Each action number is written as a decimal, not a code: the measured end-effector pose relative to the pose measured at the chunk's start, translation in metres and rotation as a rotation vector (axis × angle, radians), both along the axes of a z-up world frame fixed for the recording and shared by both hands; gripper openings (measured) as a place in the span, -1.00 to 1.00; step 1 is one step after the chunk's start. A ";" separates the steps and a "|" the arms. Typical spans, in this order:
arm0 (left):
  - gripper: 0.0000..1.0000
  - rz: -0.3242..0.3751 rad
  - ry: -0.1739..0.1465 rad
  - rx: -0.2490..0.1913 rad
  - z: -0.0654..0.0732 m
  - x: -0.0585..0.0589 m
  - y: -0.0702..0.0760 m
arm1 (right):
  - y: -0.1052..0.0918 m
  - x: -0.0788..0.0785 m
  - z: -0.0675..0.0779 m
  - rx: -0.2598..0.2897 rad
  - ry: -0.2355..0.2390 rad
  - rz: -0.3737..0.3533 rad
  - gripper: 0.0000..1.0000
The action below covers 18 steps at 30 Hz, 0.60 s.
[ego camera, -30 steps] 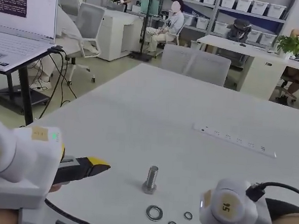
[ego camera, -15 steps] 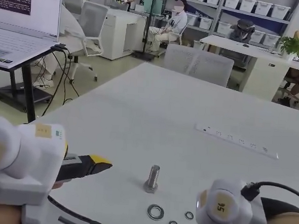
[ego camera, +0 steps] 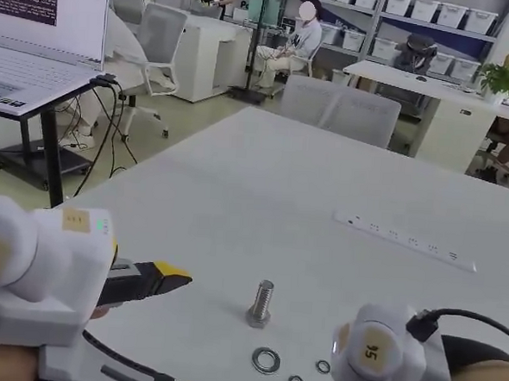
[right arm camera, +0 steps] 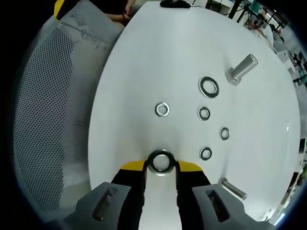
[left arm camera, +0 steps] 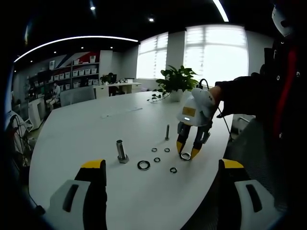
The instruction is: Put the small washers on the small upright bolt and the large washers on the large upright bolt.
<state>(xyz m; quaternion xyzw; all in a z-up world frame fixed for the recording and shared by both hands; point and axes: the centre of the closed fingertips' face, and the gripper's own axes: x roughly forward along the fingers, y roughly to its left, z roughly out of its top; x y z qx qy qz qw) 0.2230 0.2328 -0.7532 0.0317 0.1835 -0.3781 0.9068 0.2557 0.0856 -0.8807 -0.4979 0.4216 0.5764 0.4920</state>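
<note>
The large bolt [ego camera: 262,303] [left arm camera: 121,151] [right arm camera: 242,68] stands upright on the white table [ego camera: 262,200]. The small bolt [left arm camera: 167,132] [right arm camera: 233,188] stands further along. A large washer [ego camera: 266,360] [left arm camera: 143,165] [right arm camera: 209,86] lies flat by the large bolt, with several small washers [ego camera: 322,366] [left arm camera: 157,159] [right arm camera: 204,113] scattered near it. My right gripper [left arm camera: 187,152] [right arm camera: 160,165] points down at the table, shut on another large washer [right arm camera: 160,160] [left arm camera: 185,155] held between its yellow tips. My left gripper [ego camera: 167,278] [left arm camera: 163,164] hovers left of the large bolt, open wide and empty.
A white power strip [ego camera: 403,238] lies further back on the table. A laptop on a stand [ego camera: 24,64] is off to the left, and chairs [ego camera: 337,109] stand at the far end. A mesh chair [right arm camera: 53,120] sits by the near table edge.
The right gripper has turned slightly in the hand and edged a little left. The bolts, the washers and the left gripper have not moved.
</note>
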 end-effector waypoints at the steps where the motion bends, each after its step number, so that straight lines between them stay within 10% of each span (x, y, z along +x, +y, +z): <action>1: 0.95 0.001 0.000 -0.001 0.000 0.000 0.000 | 0.000 0.000 0.000 0.000 0.000 -0.002 -0.50; 18: 0.95 0.017 0.003 -0.002 -0.002 0.003 0.004 | 0.000 0.001 0.001 -0.007 -0.005 -0.007 -0.52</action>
